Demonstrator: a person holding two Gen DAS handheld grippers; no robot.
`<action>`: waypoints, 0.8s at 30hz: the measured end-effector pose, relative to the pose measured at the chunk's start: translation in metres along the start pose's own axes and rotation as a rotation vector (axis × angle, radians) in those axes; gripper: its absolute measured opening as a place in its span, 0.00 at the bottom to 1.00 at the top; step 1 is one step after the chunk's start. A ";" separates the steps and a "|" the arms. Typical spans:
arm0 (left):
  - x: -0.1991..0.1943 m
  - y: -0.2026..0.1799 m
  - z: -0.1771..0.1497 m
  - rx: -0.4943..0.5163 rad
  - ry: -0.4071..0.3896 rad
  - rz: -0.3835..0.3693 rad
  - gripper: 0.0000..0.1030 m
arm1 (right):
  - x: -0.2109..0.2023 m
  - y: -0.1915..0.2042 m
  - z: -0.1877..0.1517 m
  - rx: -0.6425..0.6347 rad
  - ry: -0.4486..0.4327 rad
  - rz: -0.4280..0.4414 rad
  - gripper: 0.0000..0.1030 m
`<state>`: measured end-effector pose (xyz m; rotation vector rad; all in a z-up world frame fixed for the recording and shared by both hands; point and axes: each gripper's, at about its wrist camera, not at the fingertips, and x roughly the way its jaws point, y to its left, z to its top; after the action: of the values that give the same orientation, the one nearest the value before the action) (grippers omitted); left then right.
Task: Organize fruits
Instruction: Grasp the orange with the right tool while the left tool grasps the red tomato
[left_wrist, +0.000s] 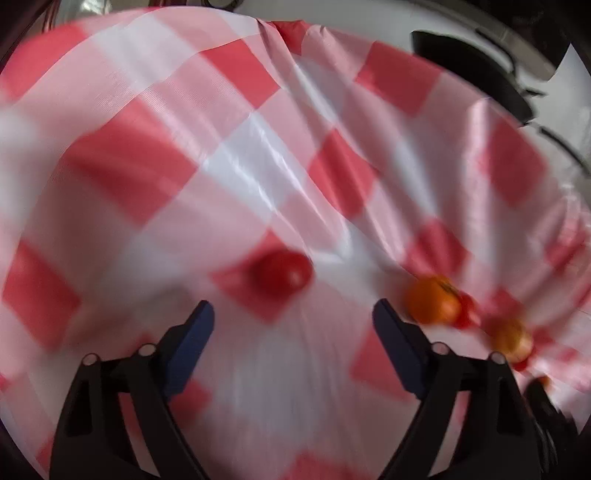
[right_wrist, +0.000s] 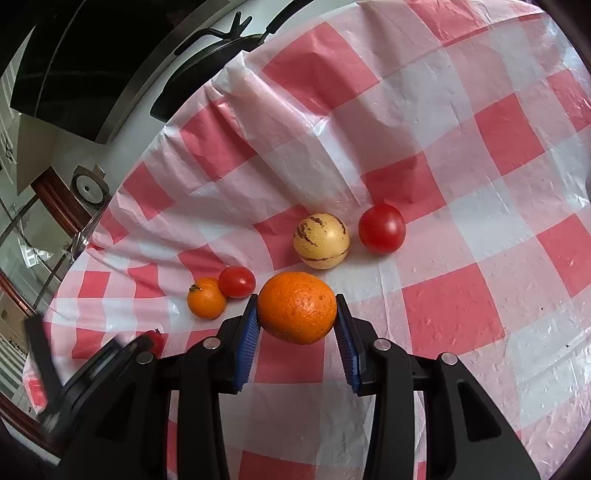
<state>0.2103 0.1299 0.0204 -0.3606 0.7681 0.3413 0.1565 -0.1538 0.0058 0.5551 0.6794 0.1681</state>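
Observation:
My right gripper (right_wrist: 297, 308) is shut on a large orange (right_wrist: 297, 306), low over the checked cloth. Beyond it lie a pale yellow striped melon (right_wrist: 321, 241) and a red tomato (right_wrist: 382, 229). To the left lie a small tangerine (right_wrist: 206, 298) touching a small tomato (right_wrist: 237, 281). In the blurred left wrist view my left gripper (left_wrist: 293, 317) is open and empty, just short of a red tomato (left_wrist: 282, 274). A tangerine (left_wrist: 433, 299) and another orange fruit (left_wrist: 511, 338) lie to its right.
A red and white checked plastic cloth (right_wrist: 461, 184) covers the table, wrinkled at the far edge. A black pan and stove (right_wrist: 207, 59) sit beyond the cloth. The other gripper's body (right_wrist: 92, 373) shows at the left. A small red fruit (right_wrist: 156, 339) lies beside it.

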 end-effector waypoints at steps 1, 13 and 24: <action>0.008 -0.002 0.006 -0.011 -0.001 0.028 0.80 | 0.000 0.000 0.000 -0.001 0.001 0.000 0.38; 0.022 -0.008 0.008 0.075 0.069 0.151 0.35 | 0.003 0.002 0.001 -0.005 0.005 0.004 0.39; -0.108 0.056 -0.077 0.041 -0.120 -0.162 0.35 | 0.002 0.003 0.000 -0.006 0.003 0.001 0.38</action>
<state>0.0673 0.1276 0.0362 -0.3579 0.6229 0.1930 0.1580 -0.1506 0.0065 0.5499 0.6813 0.1721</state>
